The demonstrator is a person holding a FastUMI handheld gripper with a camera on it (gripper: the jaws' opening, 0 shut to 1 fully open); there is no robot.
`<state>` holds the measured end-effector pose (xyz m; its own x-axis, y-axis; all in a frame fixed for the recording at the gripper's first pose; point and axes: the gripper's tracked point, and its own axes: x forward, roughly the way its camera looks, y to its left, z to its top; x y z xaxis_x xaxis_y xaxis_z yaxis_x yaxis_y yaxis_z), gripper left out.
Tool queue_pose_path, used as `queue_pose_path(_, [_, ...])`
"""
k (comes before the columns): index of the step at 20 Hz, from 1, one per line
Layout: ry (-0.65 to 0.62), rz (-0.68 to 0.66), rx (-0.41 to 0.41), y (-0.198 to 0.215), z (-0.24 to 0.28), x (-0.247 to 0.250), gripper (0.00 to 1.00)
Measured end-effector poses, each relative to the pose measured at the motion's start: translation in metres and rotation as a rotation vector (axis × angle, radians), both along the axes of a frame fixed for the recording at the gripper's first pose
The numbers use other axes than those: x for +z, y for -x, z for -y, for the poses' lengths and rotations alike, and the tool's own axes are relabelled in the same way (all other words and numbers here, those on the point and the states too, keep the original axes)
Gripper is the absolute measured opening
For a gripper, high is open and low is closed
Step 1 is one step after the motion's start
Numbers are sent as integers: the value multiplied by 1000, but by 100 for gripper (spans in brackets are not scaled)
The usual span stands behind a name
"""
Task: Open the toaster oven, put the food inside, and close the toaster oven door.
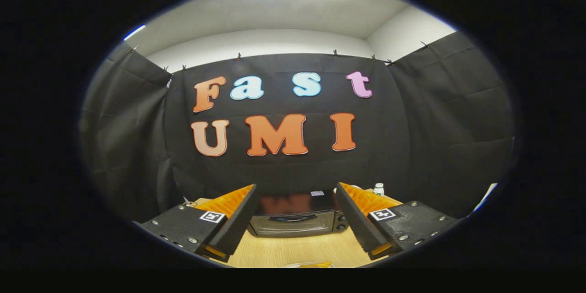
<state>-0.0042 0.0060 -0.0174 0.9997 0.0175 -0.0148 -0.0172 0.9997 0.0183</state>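
Nearest to me, at the near edge of the counter, a scrap of something yellow in clear wrap peeks into sight between my two fingers; I take it for the food, though so little of it shows that I cannot say what it is. My tongs stand wide open with nothing between the fingers, and they touch nothing.

Beyond the fingers, toward the far edge of the counter and against the black cloth, sits the toaster oven. Its door looks closed: the glass front stands upright, with the handle across it and the knobs to its right. As I judge it, none of the task is done yet. The door is still to be opened, the food still to be picked up and placed inside, and the door then to be closed again. The tongs are well apart from the oven, so the reach to the handle is still ahead of me too.

Counting what I can see: one toaster oven, one item of food, one small white bottle standing at the far right of the counter behind my right finger, and one counter carrying them all. I can make out two knobs on the oven, though they are small.
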Motion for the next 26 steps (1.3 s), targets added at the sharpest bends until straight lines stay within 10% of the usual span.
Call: queue_pose_path(26, [23, -472, 44, -181, -29, -244, 99])
